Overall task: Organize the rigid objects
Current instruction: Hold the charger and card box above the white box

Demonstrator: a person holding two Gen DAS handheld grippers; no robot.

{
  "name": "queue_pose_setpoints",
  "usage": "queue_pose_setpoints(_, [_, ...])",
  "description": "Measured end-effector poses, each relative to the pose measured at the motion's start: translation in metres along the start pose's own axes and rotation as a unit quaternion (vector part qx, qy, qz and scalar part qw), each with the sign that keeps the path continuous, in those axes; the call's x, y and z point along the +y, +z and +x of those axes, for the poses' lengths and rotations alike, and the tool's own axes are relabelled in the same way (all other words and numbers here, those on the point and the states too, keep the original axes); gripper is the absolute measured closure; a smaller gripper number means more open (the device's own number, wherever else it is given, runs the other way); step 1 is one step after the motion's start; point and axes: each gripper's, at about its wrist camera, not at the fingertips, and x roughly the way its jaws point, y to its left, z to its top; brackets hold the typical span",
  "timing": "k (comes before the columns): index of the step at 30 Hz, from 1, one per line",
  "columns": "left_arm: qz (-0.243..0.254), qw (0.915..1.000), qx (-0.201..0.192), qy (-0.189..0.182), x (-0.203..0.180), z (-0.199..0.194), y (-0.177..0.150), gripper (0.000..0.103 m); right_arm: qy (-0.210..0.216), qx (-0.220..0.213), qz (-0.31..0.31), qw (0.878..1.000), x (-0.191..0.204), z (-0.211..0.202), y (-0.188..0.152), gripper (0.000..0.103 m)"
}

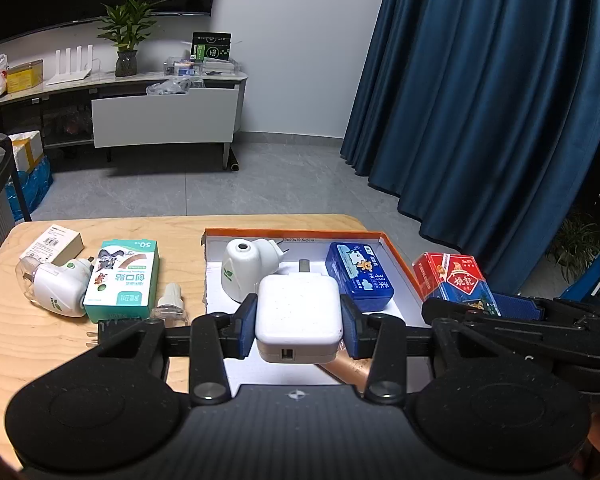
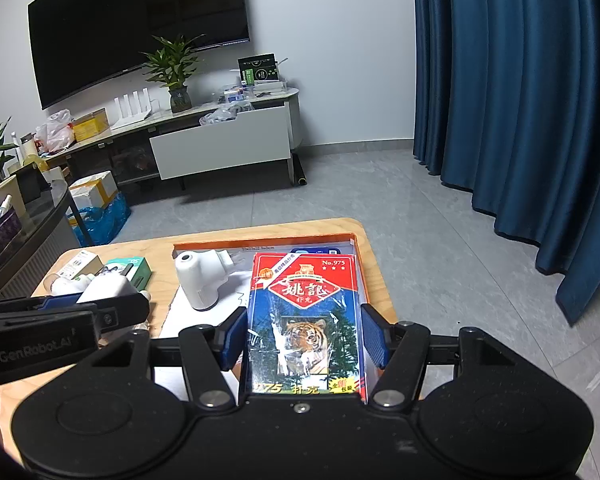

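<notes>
Left tongs (image 1: pixel 299 322) around white charger (image 1: pixel 298 312)

The worktop (image 1: pixel 60 344) is pale matt wood, the charger (image 1: pixel 299 312) smooth white plastic, the card pack (image 2: pixel 306 320) glossy film-wrapped.

The left gripper (image 1: pixel 299 322) was clamped on a white charger (image 1: pixel 299 312), its blue pads (image 1: pixel 249 326) pressed to both sides, above the orange-rimmed box (image 1: pixel 398 260). Inside the box lay a white plug-in vaporizer (image 1: pixel 246 270) and a blue tin (image 1: pixel 360 274). At the right, the right gripper (image 1: pixel 500 312) reached in with a red and blue card pack (image 1: pixel 454 282). On the wooden tabletop (image 1: pixel 28 336) to the left lay a green plaster box (image 1: pixel 122 282), a second vaporizer (image 1: pixel 58 288), a small clear bottle (image 1: pixel 170 306) and a beige carton (image 1: pixel 56 244)
</notes>
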Motion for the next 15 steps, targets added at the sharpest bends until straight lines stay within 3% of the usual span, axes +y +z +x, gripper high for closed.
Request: queue_pose_setpoints(15, [0.002, 1.0, 0.008, -0.001, -0.0013, 0.0054, -0.0031, 0.061, -0.005, 0.012, -0.002, 1.0, -0.0069, 0.0021, -0.0077, 0.031])
